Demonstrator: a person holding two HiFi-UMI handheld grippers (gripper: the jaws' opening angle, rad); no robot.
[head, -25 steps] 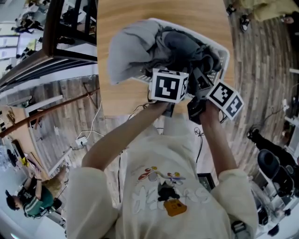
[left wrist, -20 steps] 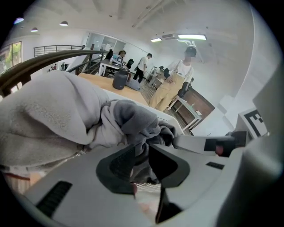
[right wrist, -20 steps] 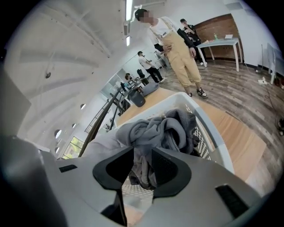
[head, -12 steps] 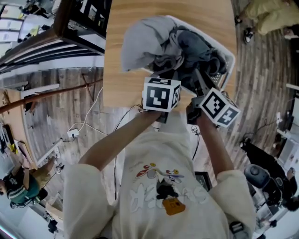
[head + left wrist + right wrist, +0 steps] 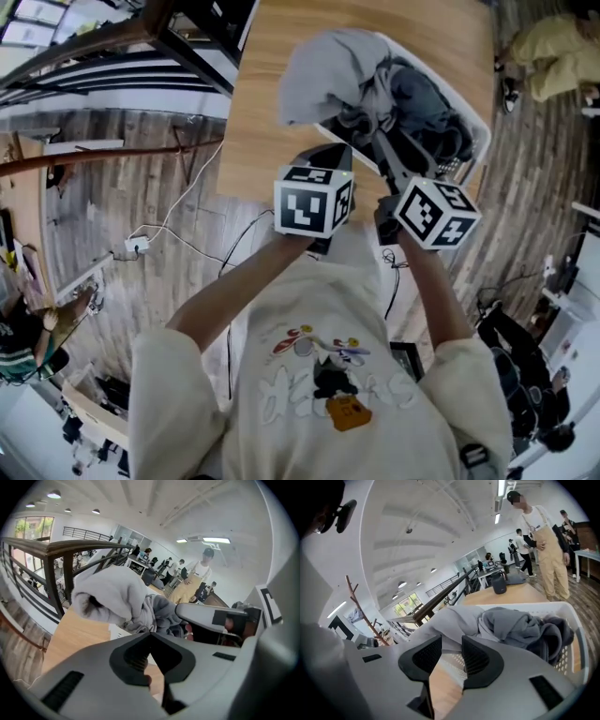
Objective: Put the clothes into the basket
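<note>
A white basket stands on the wooden table, heaped with dark grey clothes. A light grey garment lies on the heap and hangs over the basket's left rim. My left gripper is held just short of the basket at the table's near edge. It is shut with nothing in it. My right gripper is beside it, its jaws a narrow gap apart and empty. Ahead of them are the light grey garment and the basket rim.
The wooden table runs away from me. A dark railing borders its left side. Cables lie on the plank floor to the left, and a yellow heap lies at the upper right. People stand in the background.
Both grippers have drawn back from the basket towards my body. The left jaws have closed and the right jaws have narrowed. The clothes stay in the basket.
</note>
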